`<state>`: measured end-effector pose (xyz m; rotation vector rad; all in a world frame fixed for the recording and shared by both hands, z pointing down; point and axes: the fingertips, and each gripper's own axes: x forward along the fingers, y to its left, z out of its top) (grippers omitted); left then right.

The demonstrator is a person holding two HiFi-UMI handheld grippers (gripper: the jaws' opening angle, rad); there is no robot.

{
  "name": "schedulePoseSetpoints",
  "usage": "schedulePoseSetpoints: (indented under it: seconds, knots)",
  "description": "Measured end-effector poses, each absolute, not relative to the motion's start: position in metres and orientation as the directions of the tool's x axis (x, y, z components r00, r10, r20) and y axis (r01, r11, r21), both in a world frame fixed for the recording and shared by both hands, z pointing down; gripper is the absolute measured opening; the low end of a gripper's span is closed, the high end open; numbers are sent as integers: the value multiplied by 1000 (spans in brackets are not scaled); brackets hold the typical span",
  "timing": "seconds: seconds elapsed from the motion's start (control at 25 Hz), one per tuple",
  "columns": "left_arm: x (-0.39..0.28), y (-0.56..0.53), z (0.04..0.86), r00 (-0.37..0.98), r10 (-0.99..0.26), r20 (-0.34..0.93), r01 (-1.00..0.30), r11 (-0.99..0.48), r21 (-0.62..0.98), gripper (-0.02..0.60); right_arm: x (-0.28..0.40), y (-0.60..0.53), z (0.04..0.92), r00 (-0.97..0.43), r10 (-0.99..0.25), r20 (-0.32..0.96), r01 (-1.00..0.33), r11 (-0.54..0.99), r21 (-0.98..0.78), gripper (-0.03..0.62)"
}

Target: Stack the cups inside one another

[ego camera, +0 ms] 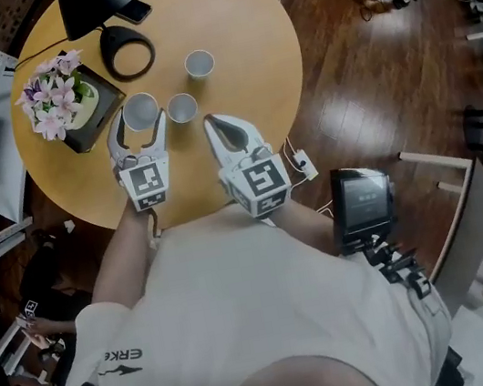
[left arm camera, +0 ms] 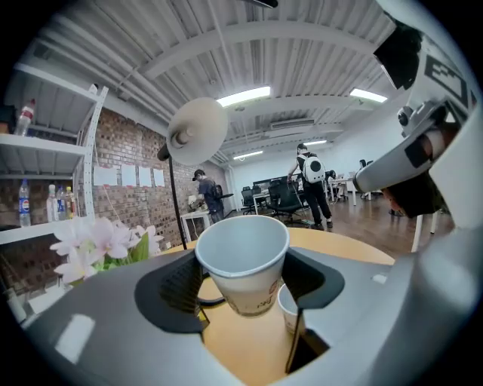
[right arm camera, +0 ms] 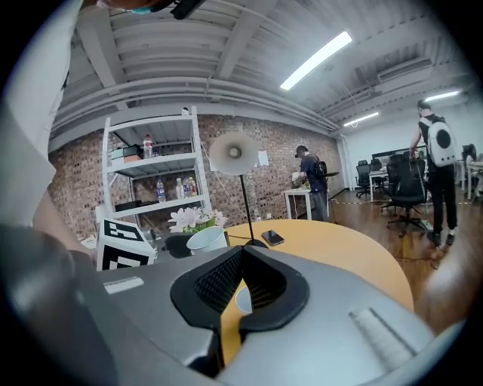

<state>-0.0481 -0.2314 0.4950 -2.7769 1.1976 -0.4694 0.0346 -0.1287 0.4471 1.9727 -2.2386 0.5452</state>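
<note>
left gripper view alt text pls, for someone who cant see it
The left gripper holds a white paper cup between its jaws above a round wooden table, with a second cup on the table beyond. Pale flowers sit at left and a lamp rises behind in a brick-walled office.

Three cups (ego camera: 140,111) (ego camera: 181,107) (ego camera: 198,63), one lamp (ego camera: 127,50), one phone (ego camera: 135,10) and one flower pot (ego camera: 58,98) on one table (ego camera: 233,13).

Shirt sleeve (ego camera: 122,355): dark letters "ERKE" over a small logo, on my left shoulder.
Paper cup (left arm camera: 243,264): brownish print low on its wall, too blurred for me to read.
Wall sheets (left arm camera: 128,176): pale papers on the brick wall, illegible.
Marker cubes (ego camera: 147,184) (ego camera: 263,184): black-and-white square codes, no letters.
</note>
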Motion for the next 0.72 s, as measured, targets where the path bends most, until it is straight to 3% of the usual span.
schedulePoseSetpoints:
  seconds: [0.72]
  knots:
    - [12, -198, 453, 670, -720, 183, -678, -693, -244, 328, 85, -83, 424, -136, -960, 246, -976, 87, -199, 14]
